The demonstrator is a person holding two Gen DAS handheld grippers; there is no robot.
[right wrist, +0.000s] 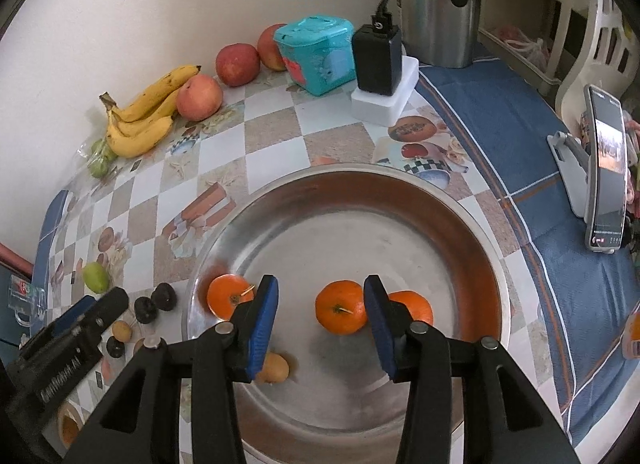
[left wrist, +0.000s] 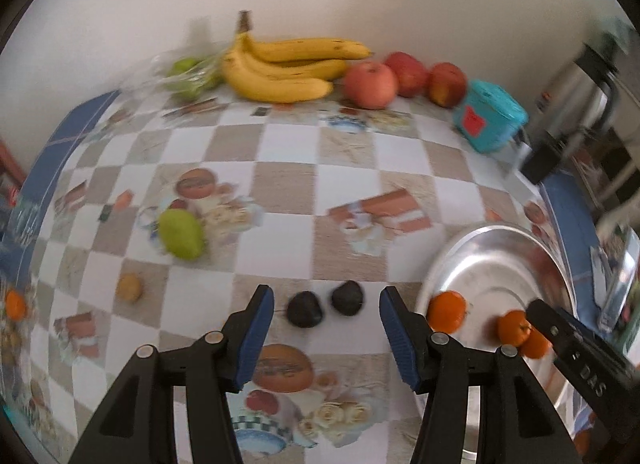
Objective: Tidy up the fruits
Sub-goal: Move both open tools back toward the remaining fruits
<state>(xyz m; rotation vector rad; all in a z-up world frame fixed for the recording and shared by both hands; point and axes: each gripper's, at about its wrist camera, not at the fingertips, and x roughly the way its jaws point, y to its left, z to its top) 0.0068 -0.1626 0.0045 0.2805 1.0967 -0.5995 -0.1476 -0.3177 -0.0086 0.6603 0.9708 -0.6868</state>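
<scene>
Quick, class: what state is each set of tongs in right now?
Left tongs: open, holding nothing, above two dark fruits.
Right tongs: open, holding nothing, over the metal tray.

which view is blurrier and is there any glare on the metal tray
Left wrist view: motion-smeared throughout, the bananas and teal box soft-edged. Right wrist view: much sharper, with only the leftmost orange slightly smeared; the metal tray shows soft reflections, no harsh glare. Both views bend straight lines at the edges.

A: Any lettering to read?
B: Only "DAS", white on the black body of the right gripper (left wrist: 536,314), seen right of the left gripper's fingers.
A: And the left gripper (right wrist: 120,296)?
B: Printed too, but illegible.
</scene>
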